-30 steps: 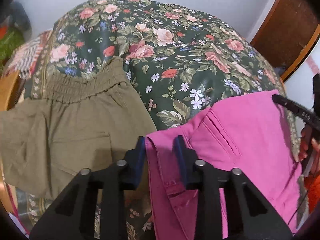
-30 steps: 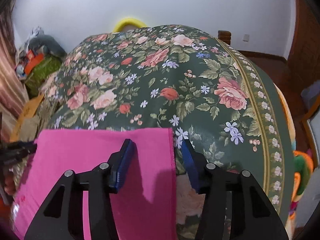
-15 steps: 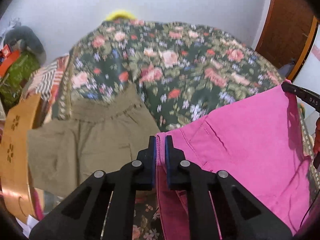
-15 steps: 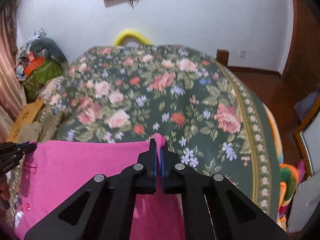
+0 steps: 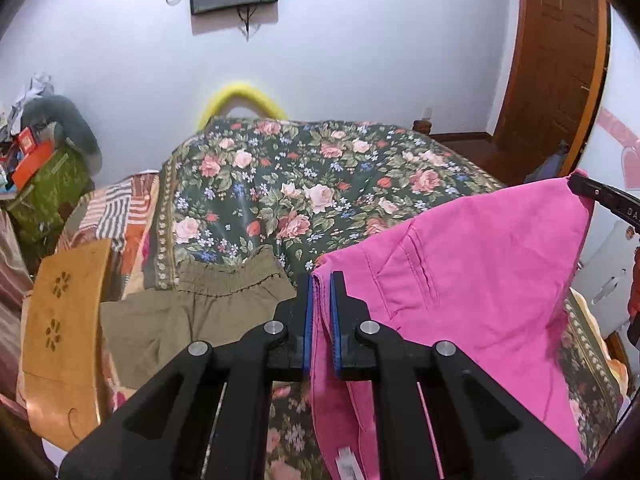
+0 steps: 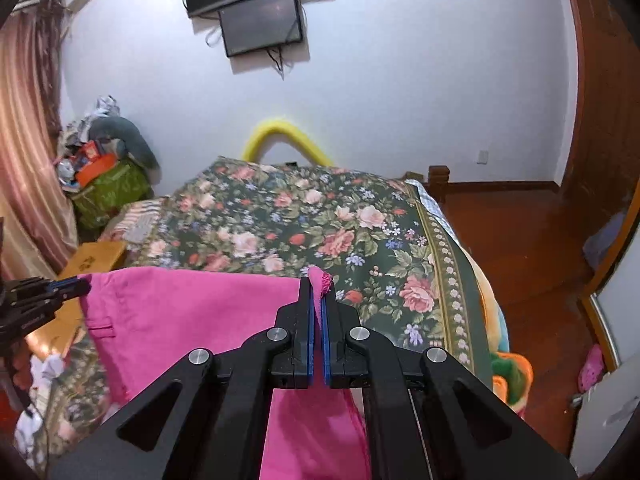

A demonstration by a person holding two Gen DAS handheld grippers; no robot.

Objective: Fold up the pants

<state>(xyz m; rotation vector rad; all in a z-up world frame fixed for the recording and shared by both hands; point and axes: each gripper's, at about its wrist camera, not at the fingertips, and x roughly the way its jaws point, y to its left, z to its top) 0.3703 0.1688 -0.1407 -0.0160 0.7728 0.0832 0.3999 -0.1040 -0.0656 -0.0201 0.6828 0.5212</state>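
The pink pants (image 5: pixel 472 264) hang stretched between my two grippers, lifted above the floral bed. My left gripper (image 5: pixel 321 280) is shut on the waistband corner near the back pocket. My right gripper (image 6: pixel 317 286) is shut on the other corner, a tuft of pink cloth poking up past its pads. In the right wrist view the pants (image 6: pixel 192 312) span left to the left gripper's tip (image 6: pixel 68 286). In the left wrist view the right gripper's tip (image 5: pixel 592 192) shows at the far right corner. The lower part of the pants hangs out of sight.
Olive-green pants (image 5: pixel 192 316) lie flat on the bed's near left side. The floral bedspread (image 5: pixel 320 184) covers the bed. A wooden board (image 5: pixel 64 320) stands at the left edge. A wooden door (image 5: pixel 556 60) and bare floor (image 6: pixel 520 240) lie right. Clutter (image 6: pixel 104 176) sits by the wall.
Both grippers closed on the pink pants' top corners and lifted them up off the bed. The views now look higher, showing the wall and screens.
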